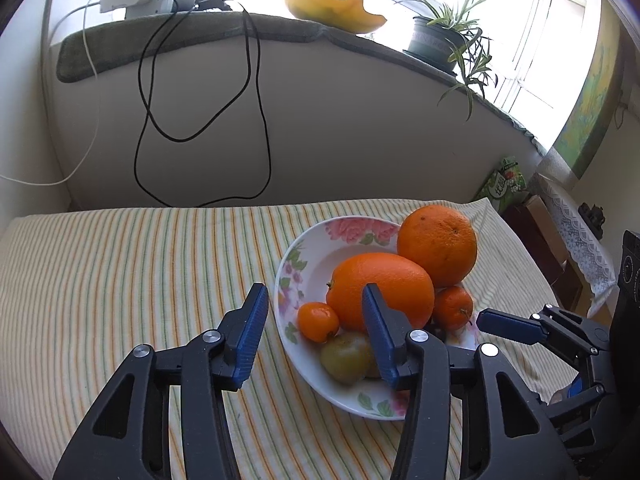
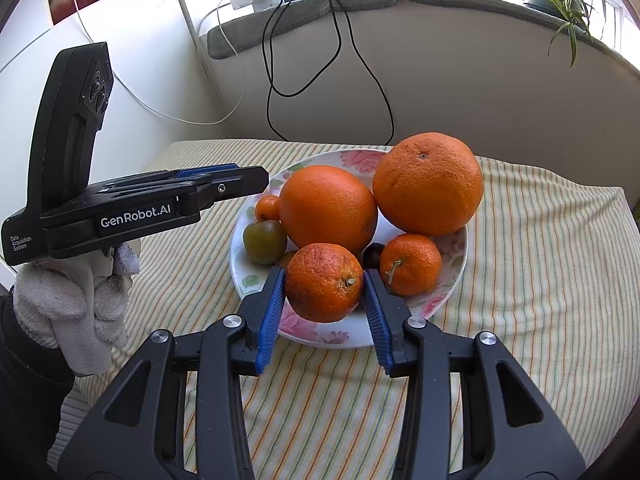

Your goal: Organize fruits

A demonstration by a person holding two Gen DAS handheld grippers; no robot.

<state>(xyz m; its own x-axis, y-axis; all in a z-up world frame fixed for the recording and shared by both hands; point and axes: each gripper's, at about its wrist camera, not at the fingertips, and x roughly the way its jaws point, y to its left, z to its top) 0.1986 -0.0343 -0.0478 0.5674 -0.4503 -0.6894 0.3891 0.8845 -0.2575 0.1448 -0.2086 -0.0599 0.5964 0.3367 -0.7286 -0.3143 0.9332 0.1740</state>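
Note:
A flowered plate (image 2: 440, 300) on the striped cloth holds two big oranges (image 2: 428, 184) (image 2: 328, 208), a mandarin (image 2: 410, 264), a smaller mandarin (image 2: 268, 208), a greenish fruit (image 2: 264, 242) and a dark fruit (image 2: 374, 254). A reddish orange (image 2: 324, 282) rests on the plate's near rim between the blue pads of my right gripper (image 2: 324, 273), which stand a hair off its sides. My left gripper (image 1: 316, 292) is open and empty at the plate's left edge (image 1: 308, 240), with one finger (image 1: 378, 332) in front of the oval orange (image 1: 380, 284). A gloved hand (image 2: 80, 300) holds it.
The striped cloth (image 1: 120, 280) covers the table, with bare cloth left of the plate. A wall stands just behind, with black cables (image 1: 256, 120) hanging from a sill that carries a potted plant (image 1: 440, 36) and a yellow bowl (image 1: 336, 8). The table edge drops off at right (image 2: 624, 208).

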